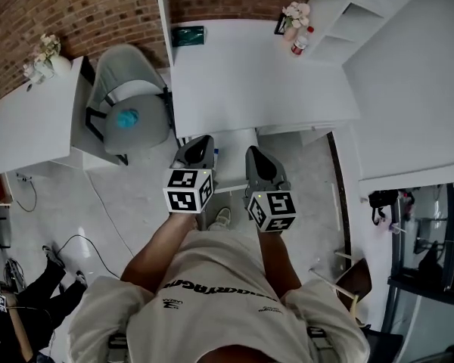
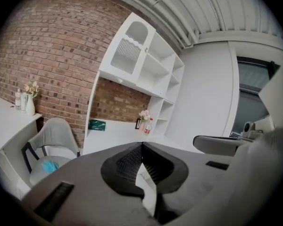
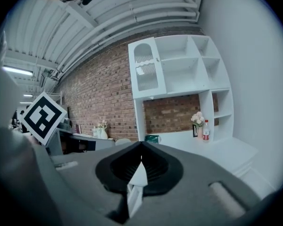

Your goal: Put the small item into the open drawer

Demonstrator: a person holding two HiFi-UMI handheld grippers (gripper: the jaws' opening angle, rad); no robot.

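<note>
My left gripper (image 1: 199, 148) and right gripper (image 1: 258, 159) are both clenched on nothing, held near my chest on either side of what looks like the open drawer (image 1: 233, 165) at the near edge of the white desk (image 1: 242, 82). I take the small item to be the red-capped bottle (image 1: 299, 46), standing far right on the desk beside the flower vase (image 1: 292, 17). It looks light, stiff and rather slick, so I'd pinch it across the body below the cap.

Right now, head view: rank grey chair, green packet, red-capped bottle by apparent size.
1. grey chair, by far.
2. green packet.
3. red-capped bottle, though it and the packet look close, so that order is unsure.
</note>
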